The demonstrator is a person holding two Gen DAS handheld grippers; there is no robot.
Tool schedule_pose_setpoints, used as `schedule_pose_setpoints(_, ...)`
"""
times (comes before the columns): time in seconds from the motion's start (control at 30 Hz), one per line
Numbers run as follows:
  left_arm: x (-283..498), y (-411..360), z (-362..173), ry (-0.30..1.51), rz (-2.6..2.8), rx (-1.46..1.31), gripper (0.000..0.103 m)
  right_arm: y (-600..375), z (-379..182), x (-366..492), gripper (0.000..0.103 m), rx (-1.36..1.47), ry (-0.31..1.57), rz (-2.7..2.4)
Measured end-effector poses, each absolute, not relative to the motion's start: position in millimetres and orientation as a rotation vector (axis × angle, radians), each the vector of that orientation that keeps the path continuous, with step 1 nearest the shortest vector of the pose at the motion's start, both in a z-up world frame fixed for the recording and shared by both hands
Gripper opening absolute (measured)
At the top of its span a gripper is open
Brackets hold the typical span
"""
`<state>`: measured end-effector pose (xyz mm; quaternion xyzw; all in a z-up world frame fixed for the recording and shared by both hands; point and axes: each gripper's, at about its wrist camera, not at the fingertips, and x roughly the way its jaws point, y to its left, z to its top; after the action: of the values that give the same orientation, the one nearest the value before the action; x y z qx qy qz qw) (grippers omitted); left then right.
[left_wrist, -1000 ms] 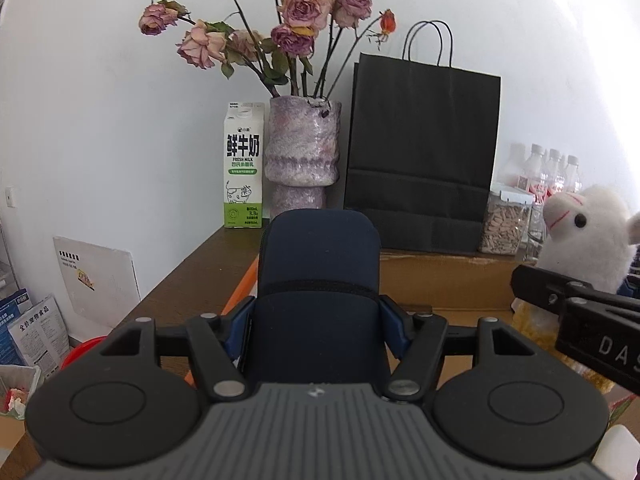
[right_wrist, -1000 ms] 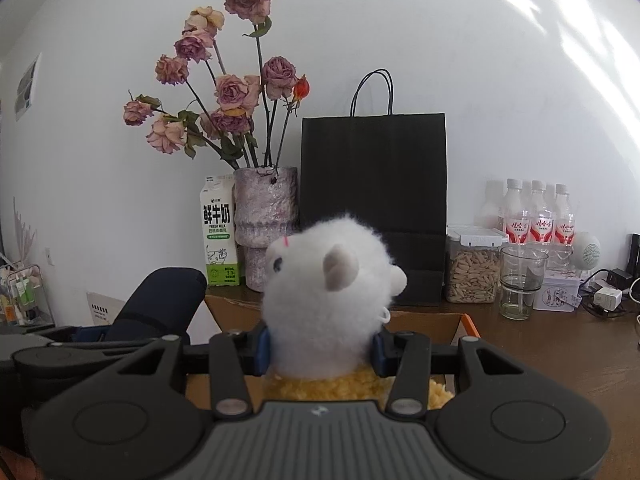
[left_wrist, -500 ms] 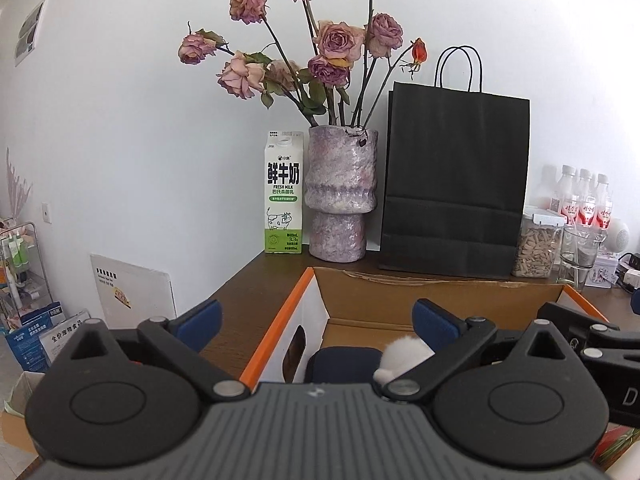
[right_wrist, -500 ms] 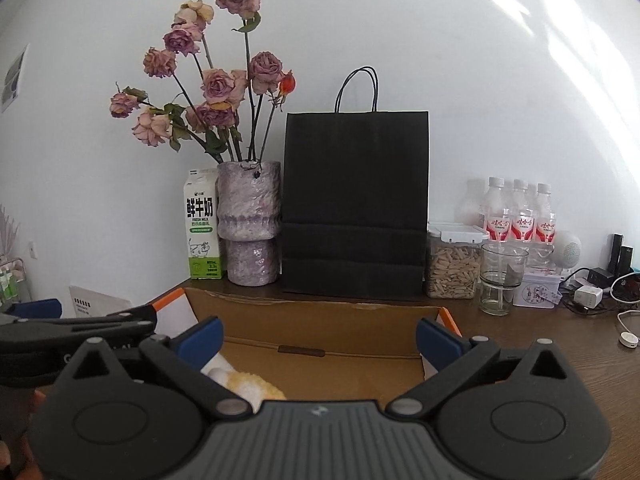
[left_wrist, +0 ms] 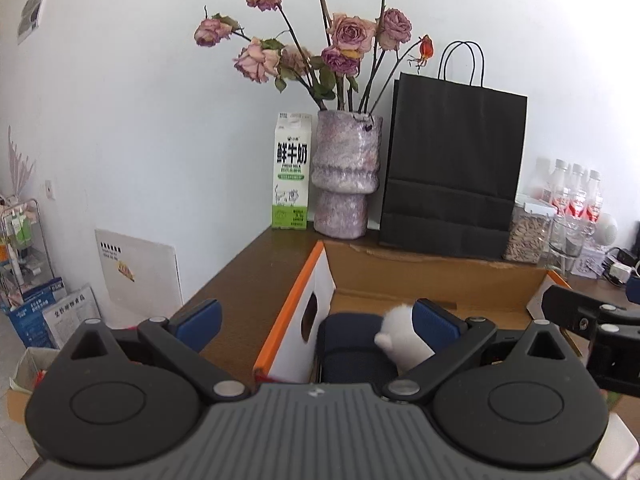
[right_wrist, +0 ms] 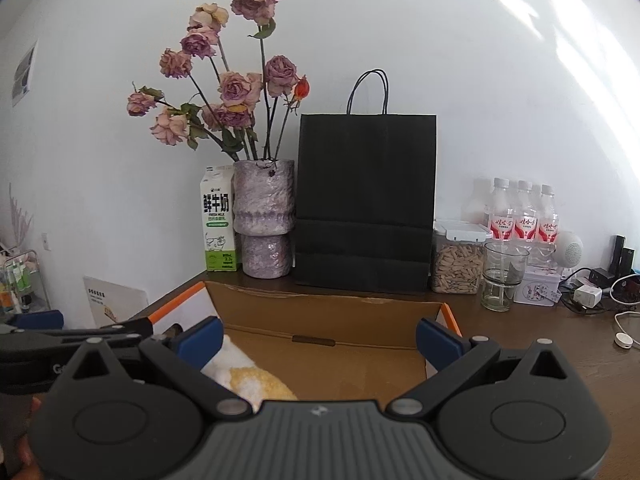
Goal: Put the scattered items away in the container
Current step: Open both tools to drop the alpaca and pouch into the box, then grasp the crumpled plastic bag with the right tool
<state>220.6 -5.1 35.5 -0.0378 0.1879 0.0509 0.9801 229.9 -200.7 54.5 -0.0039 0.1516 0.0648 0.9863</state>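
Left wrist: fluffy plush toy point(left_wrist: 404, 340) in cardboard box point(left_wrist: 432, 280).

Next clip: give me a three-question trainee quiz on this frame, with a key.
1. True or false: the left gripper is shut on the dark blue case.
2. Where does the plush toy lie? A) on the table B) in the cardboard box C) in the black paper bag
3. Fill in: the right gripper is ____.

Key: 1 false, its jaws stand wide apart with the case below in the box; 2 B; 3 open.
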Motion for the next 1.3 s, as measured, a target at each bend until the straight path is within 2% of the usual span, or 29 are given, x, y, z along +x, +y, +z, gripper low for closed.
schedule_pose_setpoints(0.27,165,9,28,0.456,0.125,-0.048,0.103,-212,53,170,0.103,-0.057,0.308,0.182)
schedule_pose_setpoints(0.67,102,19,3,0.576,0.115,-0.053,0.103,-242,19,106,0.103,-0.080,0.440,0.232)
schedule_pose_setpoints(1.3,86,2,-14,0.641,0.047,-0.030,0.103,-270,-6,69,0.103,-0.078,0.533,0.215)
